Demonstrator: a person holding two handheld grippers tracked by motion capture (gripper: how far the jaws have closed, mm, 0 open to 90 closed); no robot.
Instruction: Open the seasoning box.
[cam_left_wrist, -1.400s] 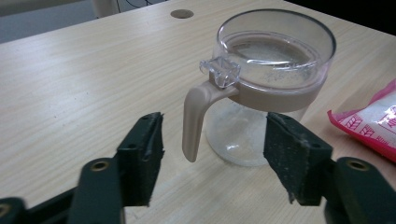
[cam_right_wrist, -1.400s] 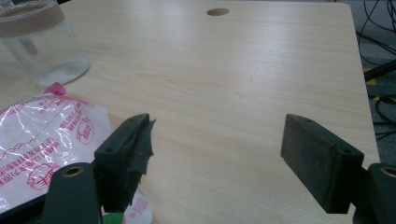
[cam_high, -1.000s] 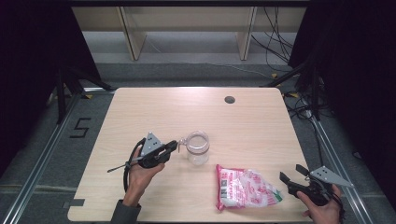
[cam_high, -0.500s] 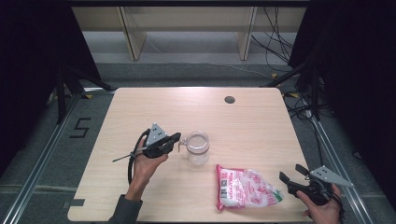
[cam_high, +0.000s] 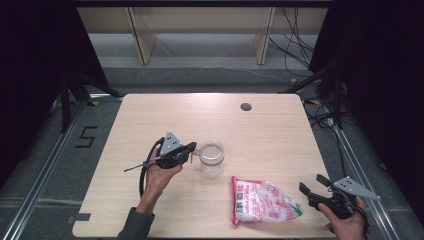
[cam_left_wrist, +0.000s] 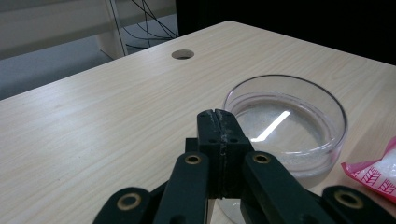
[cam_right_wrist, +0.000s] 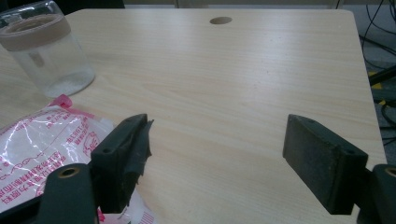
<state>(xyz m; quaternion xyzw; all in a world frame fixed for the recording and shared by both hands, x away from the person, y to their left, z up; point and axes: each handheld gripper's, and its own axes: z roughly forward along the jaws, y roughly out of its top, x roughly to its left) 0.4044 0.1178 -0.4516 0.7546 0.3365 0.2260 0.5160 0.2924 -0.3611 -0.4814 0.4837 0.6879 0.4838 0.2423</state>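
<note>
Jar (cam_high: 211, 158) just beyond closed left tongs (cam_high: 193, 147), bag (cam_high: 262, 201) beside open right tongs (cam_high: 311, 189)

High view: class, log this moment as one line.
left tool: shut, empty, beside jar | right tool: open, by bag
</note>
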